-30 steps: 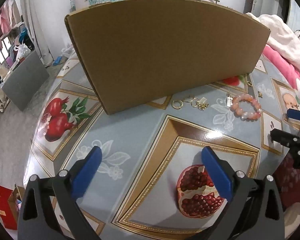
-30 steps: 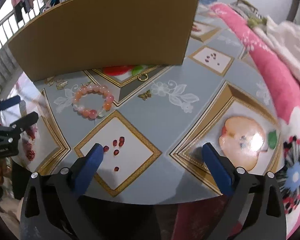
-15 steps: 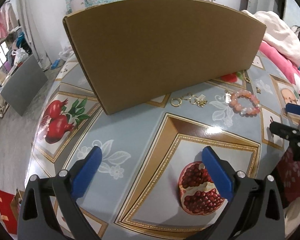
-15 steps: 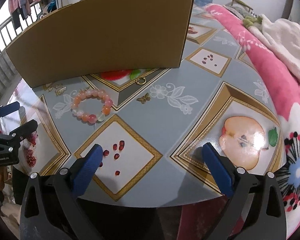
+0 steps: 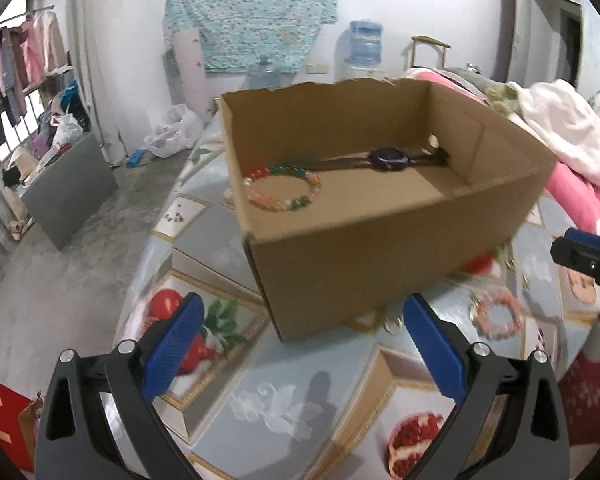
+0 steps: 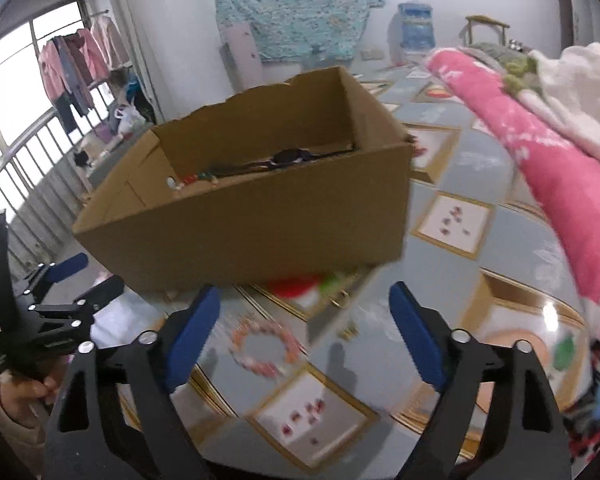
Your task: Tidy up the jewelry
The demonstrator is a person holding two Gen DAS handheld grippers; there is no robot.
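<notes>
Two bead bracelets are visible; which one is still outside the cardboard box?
The pink-orange bracelet, on the tablecloth before the cardboard box; the multicoloured bracelet lies inside.

An open brown cardboard box (image 5: 380, 208) stands on a fruit-patterned tablecloth (image 5: 300, 400), holding a multicoloured bead bracelet (image 5: 284, 192) at left and a dark wristwatch (image 5: 388, 158) farther right; a blurred pink bead bracelet (image 5: 496, 316) lies outside, near right.

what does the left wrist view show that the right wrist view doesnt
Only the left wrist view shows the whole multicoloured bead bracelet lying on the box floor, and a gold ring by the box's near wall. Only the right wrist view shows the person's hand holding the left gripper. Both show the open brown cardboard box, the dark wristwatch inside and the pink bead bracelet on the table.
</notes>
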